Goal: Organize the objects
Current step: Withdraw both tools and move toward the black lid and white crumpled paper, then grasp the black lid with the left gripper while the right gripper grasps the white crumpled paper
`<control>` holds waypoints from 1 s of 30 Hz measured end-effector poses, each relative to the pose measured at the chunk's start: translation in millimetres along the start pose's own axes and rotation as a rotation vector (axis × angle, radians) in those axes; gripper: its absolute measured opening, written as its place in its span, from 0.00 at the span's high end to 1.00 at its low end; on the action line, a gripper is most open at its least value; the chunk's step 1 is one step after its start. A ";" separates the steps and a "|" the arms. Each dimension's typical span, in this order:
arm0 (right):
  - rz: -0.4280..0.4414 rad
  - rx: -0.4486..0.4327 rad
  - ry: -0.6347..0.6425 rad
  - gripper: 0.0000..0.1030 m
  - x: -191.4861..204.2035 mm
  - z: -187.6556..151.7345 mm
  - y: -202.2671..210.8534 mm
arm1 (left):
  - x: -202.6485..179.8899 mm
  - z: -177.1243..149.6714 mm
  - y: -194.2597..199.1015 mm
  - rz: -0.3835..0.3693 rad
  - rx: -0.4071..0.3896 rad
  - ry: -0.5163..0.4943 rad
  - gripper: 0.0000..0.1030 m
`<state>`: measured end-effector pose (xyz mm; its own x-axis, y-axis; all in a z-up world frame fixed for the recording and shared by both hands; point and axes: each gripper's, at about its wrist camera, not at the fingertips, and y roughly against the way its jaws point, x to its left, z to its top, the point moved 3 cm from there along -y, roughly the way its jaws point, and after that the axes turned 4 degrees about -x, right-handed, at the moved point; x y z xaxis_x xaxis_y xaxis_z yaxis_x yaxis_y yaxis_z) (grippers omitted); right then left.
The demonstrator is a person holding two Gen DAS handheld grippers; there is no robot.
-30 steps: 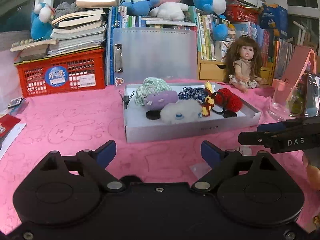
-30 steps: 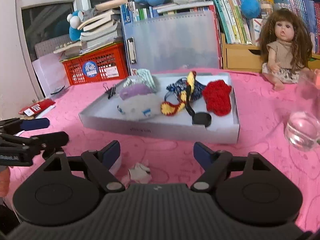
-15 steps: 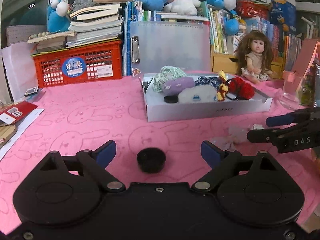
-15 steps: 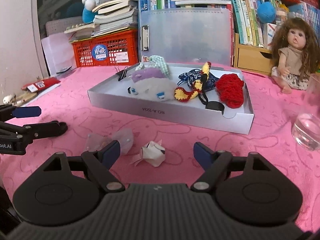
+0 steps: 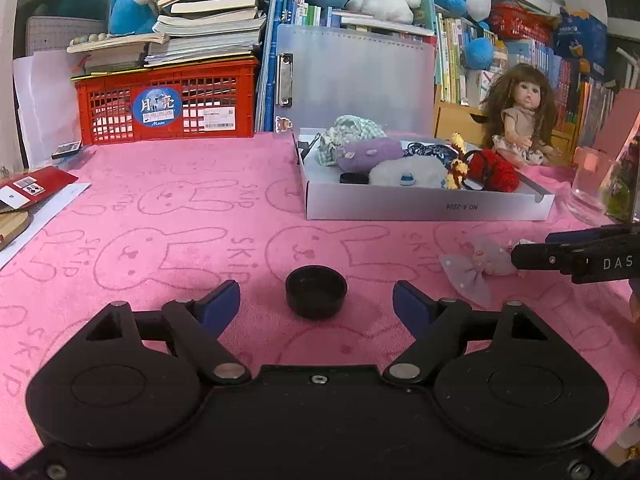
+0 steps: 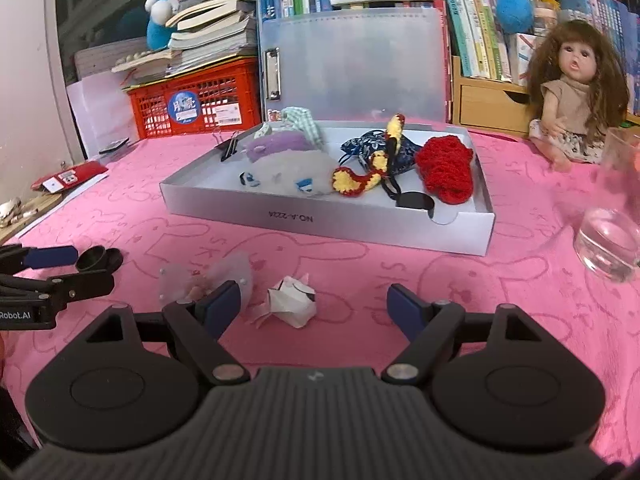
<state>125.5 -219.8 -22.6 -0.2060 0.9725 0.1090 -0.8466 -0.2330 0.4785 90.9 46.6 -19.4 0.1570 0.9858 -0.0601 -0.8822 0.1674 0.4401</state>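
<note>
A white shallow box (image 5: 428, 204) on the pink cloth holds several soft items and hair ties; it also shows in the right wrist view (image 6: 320, 220). My left gripper (image 5: 316, 304) is open with a black round cap (image 5: 316, 297) lying on the cloth between its fingertips. My right gripper (image 6: 314, 306) is open just behind a folded paper piece (image 6: 290, 300), with a translucent pale bow (image 6: 208, 276) by its left finger. The bow also shows in the left wrist view (image 5: 476, 268), beside the right gripper's fingers (image 5: 576, 258).
A clear glass (image 6: 614, 236) stands at the right, a doll (image 6: 572, 92) behind it. A red crate (image 5: 168, 102) with books, a clear clipboard (image 5: 356, 80) and bookshelves line the back. A red card (image 5: 34, 188) and papers lie at the left edge.
Both grippers have pulled back from the box and lowered toward the cloth. The black cap, bow and paper piece have come into view in front of them.
</note>
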 end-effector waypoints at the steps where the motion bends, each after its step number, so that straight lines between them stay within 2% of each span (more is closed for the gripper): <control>1: -0.002 -0.001 -0.002 0.15 -0.3 -0.2 0.1 | 0.4 0.0 0.1 0.000 -0.002 0.005 0.24; 7: -0.015 -0.041 -0.012 0.15 -2.5 0.3 5.8 | 2.6 0.5 3.4 0.010 -0.022 0.020 0.40; 14: -0.030 -0.052 0.009 0.25 -0.2 1.1 7.1 | 2.8 5.0 8.7 0.007 -0.040 0.020 0.48; 25: -0.041 -0.031 0.091 0.41 12.6 -1.3 4.3 | -2.2 2.8 8.8 -0.005 -0.030 0.004 0.49; 27: -0.037 -0.027 0.106 0.44 15.3 -1.6 3.7 | -2.3 2.1 8.4 -0.006 -0.029 0.005 0.52; 29: -0.035 -0.027 0.113 0.47 16.4 -1.7 3.8 | -1.7 1.0 7.5 -0.007 -0.024 0.009 0.62; 30: -0.033 -0.027 0.113 0.48 16.7 -1.8 4.0 | -1.2 -0.1 6.9 -0.004 -0.020 0.014 0.64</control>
<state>117.7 -204.5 -20.4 -0.2302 0.9731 -0.0064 -0.8666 -0.2020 0.4564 84.5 46.6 -16.4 0.1548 0.9851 -0.0744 -0.8903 0.1717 0.4218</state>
